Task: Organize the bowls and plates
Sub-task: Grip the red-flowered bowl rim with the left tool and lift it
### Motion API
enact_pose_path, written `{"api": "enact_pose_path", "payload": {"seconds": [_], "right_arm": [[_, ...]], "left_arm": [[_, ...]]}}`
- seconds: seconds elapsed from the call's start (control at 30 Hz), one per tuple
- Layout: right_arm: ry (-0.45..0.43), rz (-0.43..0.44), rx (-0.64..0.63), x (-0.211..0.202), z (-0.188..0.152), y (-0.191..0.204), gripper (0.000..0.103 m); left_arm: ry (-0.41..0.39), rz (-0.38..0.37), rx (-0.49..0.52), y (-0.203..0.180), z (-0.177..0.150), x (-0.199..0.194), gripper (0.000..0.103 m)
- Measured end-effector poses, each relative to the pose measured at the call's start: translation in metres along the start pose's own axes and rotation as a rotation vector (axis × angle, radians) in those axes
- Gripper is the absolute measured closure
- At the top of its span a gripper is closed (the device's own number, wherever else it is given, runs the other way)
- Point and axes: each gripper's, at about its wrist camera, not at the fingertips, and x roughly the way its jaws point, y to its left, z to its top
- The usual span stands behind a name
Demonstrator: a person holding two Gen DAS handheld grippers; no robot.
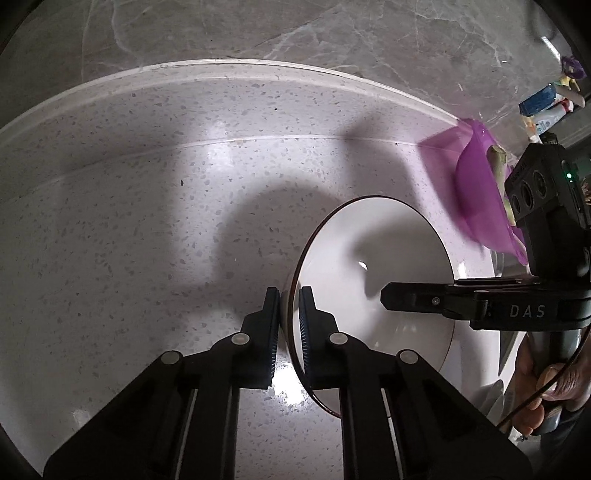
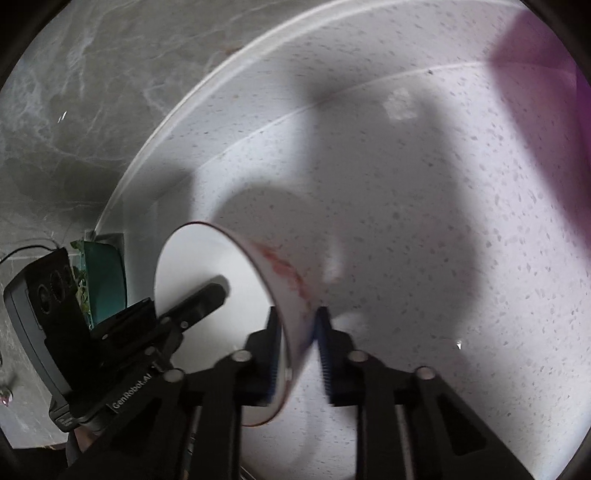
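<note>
A white bowl [image 1: 373, 266] with a thin dark rim and a red pattern on its outside [image 2: 284, 266] is held tilted on its side above a white speckled round table [image 1: 147, 184]. My left gripper [image 1: 290, 295] is shut on the bowl's rim at one side. My right gripper [image 2: 297, 317] is shut on the rim at the other side. In each wrist view one finger of the other gripper lies inside the bowl [image 1: 410, 299] [image 2: 207, 295].
A purple translucent bowl [image 1: 480, 199] sits at the table's right. A teal container [image 2: 105, 284] stands at the table's left edge. Small toys and boxes [image 1: 546, 107] lie on the grey marble floor [image 1: 332, 29] beyond the table.
</note>
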Motion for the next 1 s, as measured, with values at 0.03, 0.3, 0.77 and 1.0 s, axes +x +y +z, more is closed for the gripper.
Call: {"api": "enact_pose_path", "payload": {"seconds": [0.03, 0.3, 0.77, 1.0], "right_arm": [[-0.001, -0.007, -0.005, -0.001, -0.001, 0.001, 0.086], [-0.012, -0.039, -0.018, -0.002, -0.008, 0.008, 0.087], [-0.056, -0.021, -0.023, -0.049, -0.034, 0.011, 0.087], [-0.095, -0.005, -0.028, -0.086, -0.069, 0.007, 0.085]], "left_arm": [[0.0, 0.008, 0.001, -0.001, 0.0, -0.001, 0.095], [0.01, 0.044, 0.005, -0.008, -0.009, -0.001, 0.095], [-0.043, 0.036, 0.031, -0.052, -0.031, -0.049, 0.095], [-0.068, 0.021, 0.072, -0.093, -0.054, -0.078, 0.095]]}}
